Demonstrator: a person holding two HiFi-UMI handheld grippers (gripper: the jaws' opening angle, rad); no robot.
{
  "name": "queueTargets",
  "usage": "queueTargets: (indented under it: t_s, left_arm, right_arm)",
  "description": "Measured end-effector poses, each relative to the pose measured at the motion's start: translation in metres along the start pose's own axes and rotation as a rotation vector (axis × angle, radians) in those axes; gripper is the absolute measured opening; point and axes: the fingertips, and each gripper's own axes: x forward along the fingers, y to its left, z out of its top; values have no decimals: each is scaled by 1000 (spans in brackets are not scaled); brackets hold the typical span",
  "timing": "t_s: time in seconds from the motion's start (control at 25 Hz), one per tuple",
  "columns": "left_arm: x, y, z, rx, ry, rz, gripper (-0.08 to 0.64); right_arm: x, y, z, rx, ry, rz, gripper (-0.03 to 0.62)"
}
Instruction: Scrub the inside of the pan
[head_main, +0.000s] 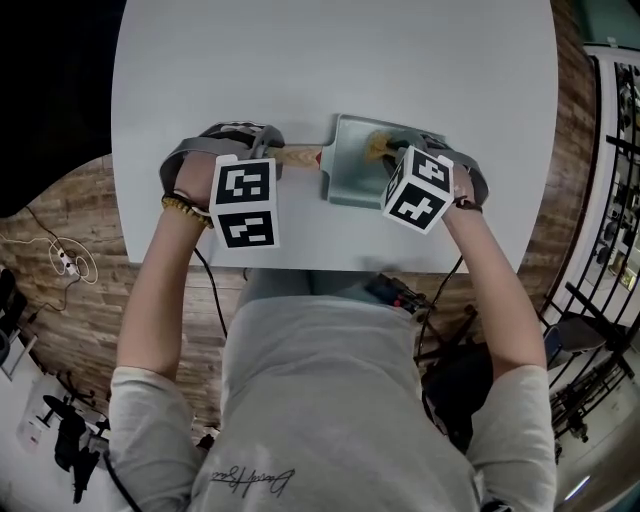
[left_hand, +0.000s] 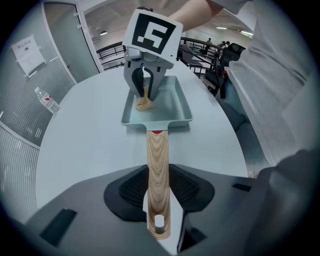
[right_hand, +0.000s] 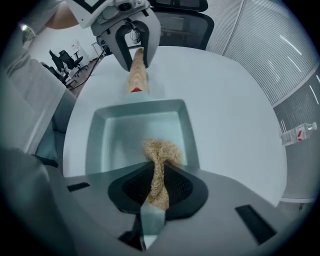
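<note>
My left hand-held gripper (left_hand: 158, 192) is clamped on the wooden handle (left_hand: 157, 155) of the pan (right_hand: 102, 145), which rests flat on the worktop (head_main: 330, 60). My right hand-held gripper (right_hand: 157, 187) is clamped on a tan fibre scrubber (right_hand: 162, 150); its tuft touches the pan floor.

Round pale table (head_main: 300, 80) on wood-plank floor (head_main: 60, 230). White power strip (head_main: 65, 262) with cable on floor, left side. Plastic bottle (right_hand: 298, 133) on floor by ribbed wall. Paper sheet (left_hand: 29, 54) on glass panel. Black office chair (right_hand: 175, 20) behind table.
</note>
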Motion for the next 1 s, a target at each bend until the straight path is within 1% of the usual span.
queueTargets:
  t_s: [0.16, 0.28, 0.4, 0.64, 0.8, 1.0]
  left_arm:
    - [0, 1, -1, -1, 2, 5, 138]
    - [2, 3, -3, -10, 2, 11, 138]
    - [2, 3, -4, -17, 13, 23, 138]
    - [4, 6, -4, -36, 28, 43, 138]
    - [6, 10, -6, -36, 26, 45, 138]
    - [8, 13, -9, -40, 27, 48, 138]
  right_arm:
    - [1, -20, 2, -23, 5, -82, 74]
    - [3, -21, 4, -59, 8, -134, 72]
    - [4, -20, 4, -67, 14, -156, 72]
    - [4, -12, 1, -76, 54, -95, 72]
    - [5, 6, -1, -75, 69, -44, 72]
    - [5, 33, -5, -53, 71, 40, 71]
